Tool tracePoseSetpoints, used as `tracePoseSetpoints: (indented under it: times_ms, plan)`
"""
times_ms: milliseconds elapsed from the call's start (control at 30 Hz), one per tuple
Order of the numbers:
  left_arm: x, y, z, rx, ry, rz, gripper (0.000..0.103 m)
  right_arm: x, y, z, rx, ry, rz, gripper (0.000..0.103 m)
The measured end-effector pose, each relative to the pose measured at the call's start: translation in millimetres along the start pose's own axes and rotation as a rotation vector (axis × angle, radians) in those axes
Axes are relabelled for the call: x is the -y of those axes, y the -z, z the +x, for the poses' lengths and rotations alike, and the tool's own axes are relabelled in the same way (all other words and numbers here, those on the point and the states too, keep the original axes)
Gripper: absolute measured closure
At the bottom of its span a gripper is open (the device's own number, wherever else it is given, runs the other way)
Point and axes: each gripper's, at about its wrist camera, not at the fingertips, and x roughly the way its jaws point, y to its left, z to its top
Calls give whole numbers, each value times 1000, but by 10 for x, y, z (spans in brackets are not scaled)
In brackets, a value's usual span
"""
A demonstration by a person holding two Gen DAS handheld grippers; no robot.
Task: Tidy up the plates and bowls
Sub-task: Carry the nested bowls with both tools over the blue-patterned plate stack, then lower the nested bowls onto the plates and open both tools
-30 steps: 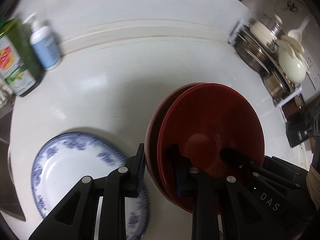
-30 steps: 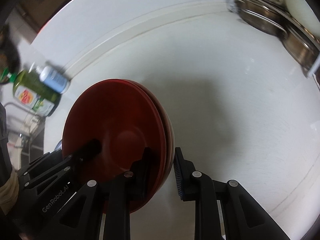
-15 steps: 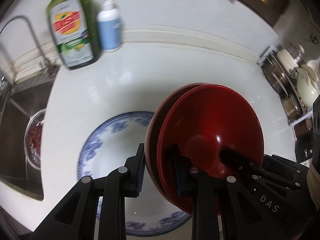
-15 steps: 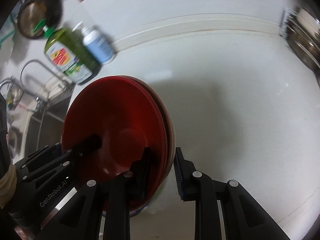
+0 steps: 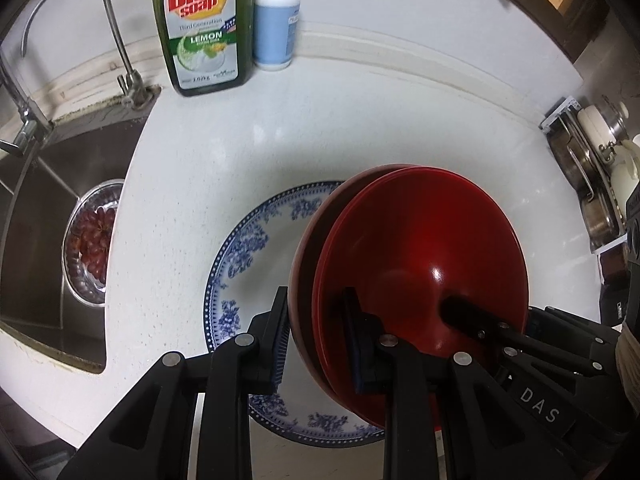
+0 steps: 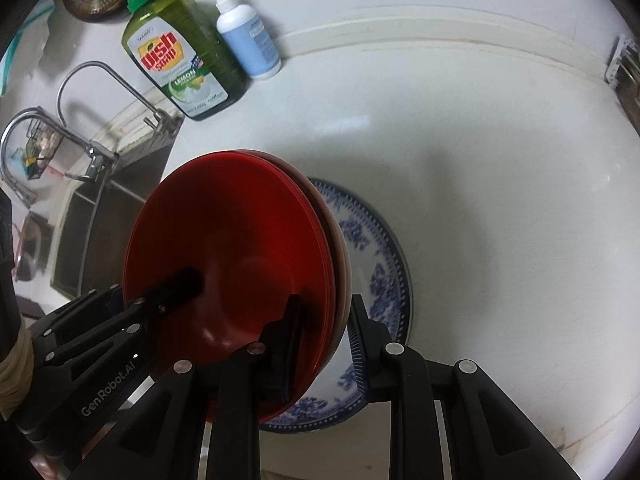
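Note:
A stack of red bowls (image 5: pixel 420 248) hangs tilted just above a blue-and-white patterned plate (image 5: pixel 248 248) that lies on the white counter. My left gripper (image 5: pixel 318 340) is shut on the stack's left rim, one pad inside and one outside. In the right wrist view my right gripper (image 6: pixel 326 344) is shut on the opposite rim of the same red bowls (image 6: pixel 224 240). There the plate (image 6: pixel 380 248) shows below and to the right of them. Each gripper's inner finger reaches into the top bowl.
A green dish soap bottle (image 5: pixel 202 28) and a white-and-blue pump bottle (image 5: pixel 276 20) stand against the back wall. To the left lies a steel sink (image 5: pixel 36 200) with a faucet (image 5: pixel 64 20) and a strainer of grapes (image 5: pixel 90 240). A rack of pots (image 5: pixel 592 168) stands at the right.
Both grippers have carried the red bowls sideways toward the sink, bringing them over the patterned plate. The bottles, faucet and sink have come into view. The grip is unchanged.

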Motion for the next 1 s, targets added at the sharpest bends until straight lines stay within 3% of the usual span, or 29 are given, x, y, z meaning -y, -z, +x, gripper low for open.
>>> tracePoseSetpoints:
  times_ms: [667,833,933,1000]
  plan:
    - [-148,70,216,-51,51,-1,77,-55,46,210,-63,28,35,78]
    - [-158,87,183,-29,86,7,66,-61,74,225,-50,31,42,77]
    - [-195,94,115,20,39,6,55,-49,85,210,-23,16,51,77]
    - [-220,96,42,63,15,7,47,-27,95,155,11,12,64,70]
